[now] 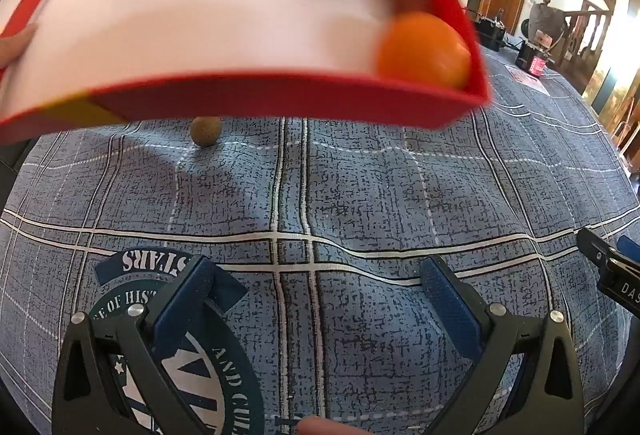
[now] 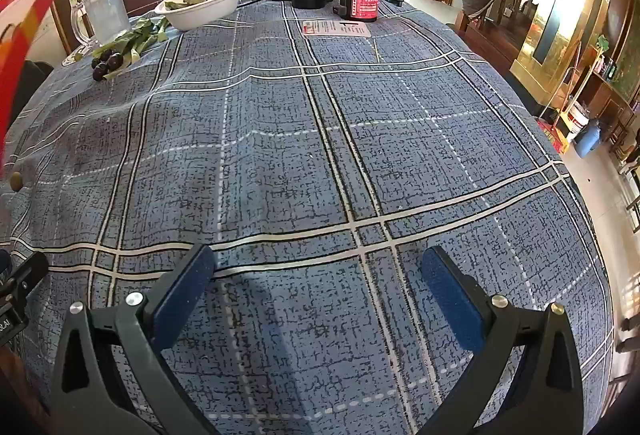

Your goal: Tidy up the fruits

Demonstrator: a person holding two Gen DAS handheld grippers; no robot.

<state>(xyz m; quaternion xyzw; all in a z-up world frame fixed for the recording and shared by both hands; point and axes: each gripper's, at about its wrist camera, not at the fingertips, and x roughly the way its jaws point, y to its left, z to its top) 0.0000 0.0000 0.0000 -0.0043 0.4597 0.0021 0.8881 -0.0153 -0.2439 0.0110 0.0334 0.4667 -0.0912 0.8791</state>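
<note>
Blue checked tablecloth is woven cloth, matt. Red tray looks smooth cardboard; oranges glossy. Gripper pads rough blue, arms matt black plastic.

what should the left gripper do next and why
Probably wait: the red tray is tilted and blurred above the cloth, oranges sliding to its low corner. Only one brown fruit lies on the table; the left gripper is open and empty.
</note>
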